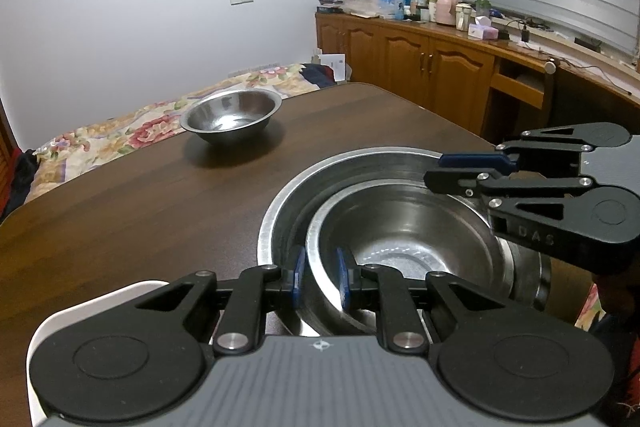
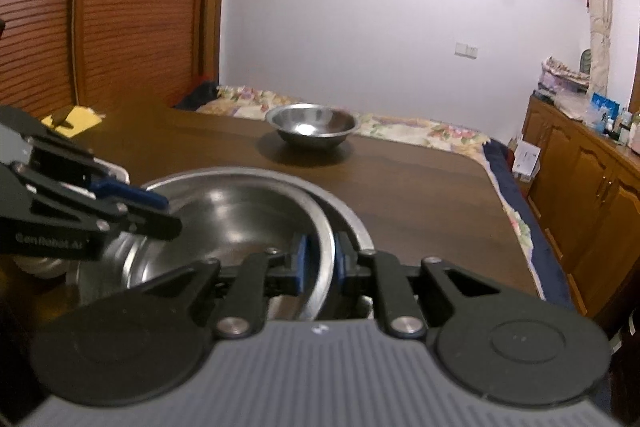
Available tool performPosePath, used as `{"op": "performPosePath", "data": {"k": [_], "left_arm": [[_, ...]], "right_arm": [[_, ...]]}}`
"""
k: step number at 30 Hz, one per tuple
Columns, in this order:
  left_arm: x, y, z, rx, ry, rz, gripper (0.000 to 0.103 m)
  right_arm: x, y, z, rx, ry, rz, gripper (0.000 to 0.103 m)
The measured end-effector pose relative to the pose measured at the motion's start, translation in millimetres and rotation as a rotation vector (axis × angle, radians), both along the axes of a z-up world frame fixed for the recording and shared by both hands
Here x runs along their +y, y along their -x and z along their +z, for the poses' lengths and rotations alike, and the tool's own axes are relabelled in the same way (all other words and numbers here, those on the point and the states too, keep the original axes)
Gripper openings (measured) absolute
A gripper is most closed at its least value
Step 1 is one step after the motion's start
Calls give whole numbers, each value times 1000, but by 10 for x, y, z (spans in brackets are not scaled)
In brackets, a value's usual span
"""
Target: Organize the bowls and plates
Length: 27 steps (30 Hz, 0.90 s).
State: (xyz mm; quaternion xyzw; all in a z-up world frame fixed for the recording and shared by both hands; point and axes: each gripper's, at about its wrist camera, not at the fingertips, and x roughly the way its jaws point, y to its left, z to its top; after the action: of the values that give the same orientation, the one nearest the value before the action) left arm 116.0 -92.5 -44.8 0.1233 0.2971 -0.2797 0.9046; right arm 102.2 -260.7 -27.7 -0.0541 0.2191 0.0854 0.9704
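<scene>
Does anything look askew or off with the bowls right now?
Yes: the inner bowl sits tilted and off-centre inside the large bowl, not nested flat. The left gripper and right gripper each pinch its rim. The far bowl stands upright on the table.

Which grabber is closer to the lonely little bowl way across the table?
Too close to call. The left gripper and right gripper both clamp opposite rims of the near steel bowl, nested in a bigger one, both far from the lone bowl.
</scene>
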Motion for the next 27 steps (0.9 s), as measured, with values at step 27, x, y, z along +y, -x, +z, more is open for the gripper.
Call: {"op": "performPosePath", "data": {"k": [27], "left_arm": [[147, -680, 566, -95, 116, 108, 54]], "right_arm": [[-565, -493, 584, -78, -117, -8, 36]]}}
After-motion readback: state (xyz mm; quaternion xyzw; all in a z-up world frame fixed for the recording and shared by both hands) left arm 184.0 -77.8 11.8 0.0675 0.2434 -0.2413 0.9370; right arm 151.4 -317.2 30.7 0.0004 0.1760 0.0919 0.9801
